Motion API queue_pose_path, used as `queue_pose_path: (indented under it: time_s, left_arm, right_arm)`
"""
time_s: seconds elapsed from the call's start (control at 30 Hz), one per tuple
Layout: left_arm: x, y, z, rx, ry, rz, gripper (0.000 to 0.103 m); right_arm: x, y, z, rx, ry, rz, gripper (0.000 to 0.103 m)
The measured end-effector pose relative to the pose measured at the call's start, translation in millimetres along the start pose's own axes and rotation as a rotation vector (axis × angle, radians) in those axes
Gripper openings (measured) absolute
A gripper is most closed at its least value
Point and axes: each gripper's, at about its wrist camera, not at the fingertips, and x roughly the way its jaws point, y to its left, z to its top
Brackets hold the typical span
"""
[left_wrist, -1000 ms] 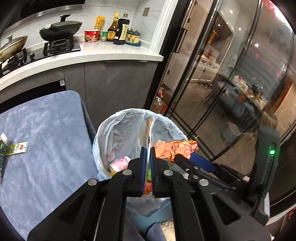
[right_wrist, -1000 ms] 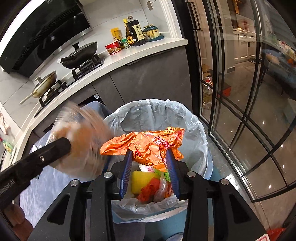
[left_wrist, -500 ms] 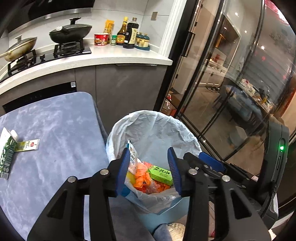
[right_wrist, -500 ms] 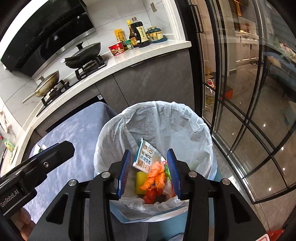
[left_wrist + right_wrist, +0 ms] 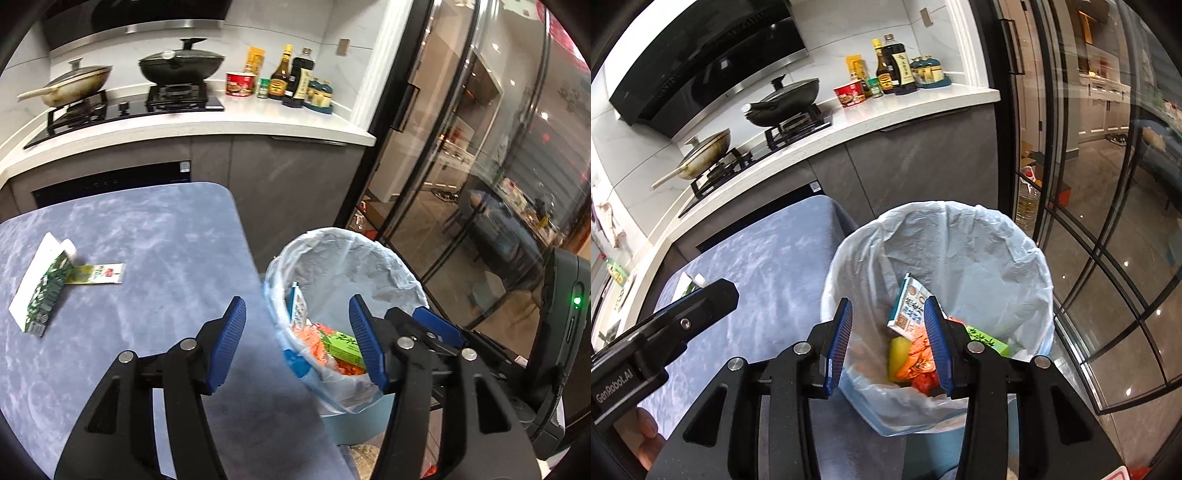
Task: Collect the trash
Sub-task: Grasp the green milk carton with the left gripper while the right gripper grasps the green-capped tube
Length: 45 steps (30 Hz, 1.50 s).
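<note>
A bin lined with a white bag [image 5: 384, 266] [image 5: 979, 243] stands by the right edge of the blue-grey table [image 5: 155, 266] [image 5: 768, 266]. It holds an orange wrapper [image 5: 918, 360], a green box [image 5: 341, 347] [image 5: 988, 339], a printed packet [image 5: 909, 312] and a yellow item [image 5: 897, 354]. On the table's left lie a green and white carton [image 5: 42, 288] and a small green sachet [image 5: 98, 274]. My left gripper [image 5: 297, 341] is open and empty over the table edge and bin. My right gripper [image 5: 888, 343] is open and empty above the bin's near rim.
A kitchen counter [image 5: 258, 122] behind the table carries a hob with two pans [image 5: 181, 64], bottles [image 5: 295, 79] and a red cup. Glass sliding doors [image 5: 480, 166] stand to the right of the bin.
Both grippers let go of trash into the bin: the left opened, the orange wrapper left the right. Both views pulled back; the left swung towards the table.
</note>
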Motion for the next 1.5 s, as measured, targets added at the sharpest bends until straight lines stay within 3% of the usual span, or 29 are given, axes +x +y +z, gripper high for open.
queue_pose_path:
  time_s: [0.4, 0.5, 0.63, 0.87, 0.97, 1.1, 1.27, 1.5]
  left_arm:
    - [-30.5, 57.3, -8.0, -0.058, -0.027, 0.096, 0.056]
    - [-38.7, 78.6, -12.5, -0.075, -0.03, 0.137, 0.064]
    - [-50.9, 112.9, -19.1, -0.102, -0.047, 0.231, 0.084]
    - [-63.2, 187.2, -24.4, -0.15, -0.065, 0.365, 0.093]
    - [-63.7, 216.4, -24.8, -0.133, -0.072, 0.418, 0.096]
    - [-53.9, 240.4, -25.9, -0.065, -0.041, 0.43, 0.096]
    - [-34.9, 252.3, -31.2, 0.052, -0.008, 0.437, 0.096]
    - [-11.6, 265.4, -35.3, 0.076, 0.023, 0.437, 0.096]
  right_arm:
    - [3.3, 53.0, -7.1, -0.076, 0.02, 0.04, 0.04]
    - [6.2, 70.0, -11.0, -0.096, 0.031, 0.058, 0.04]
    - [11.8, 93.0, -17.2, -0.122, 0.048, 0.077, 0.04]
    - [24.8, 135.7, -27.8, -0.177, 0.083, 0.11, 0.04]
    - [30.6, 151.7, -30.6, -0.2, 0.096, 0.122, 0.04]
    - [39.6, 168.3, -33.9, -0.22, 0.116, 0.132, 0.04]
    - [49.5, 183.5, -34.1, -0.237, 0.129, 0.135, 0.04]
    - [67.4, 202.4, -32.8, -0.264, 0.15, 0.14, 0.04]
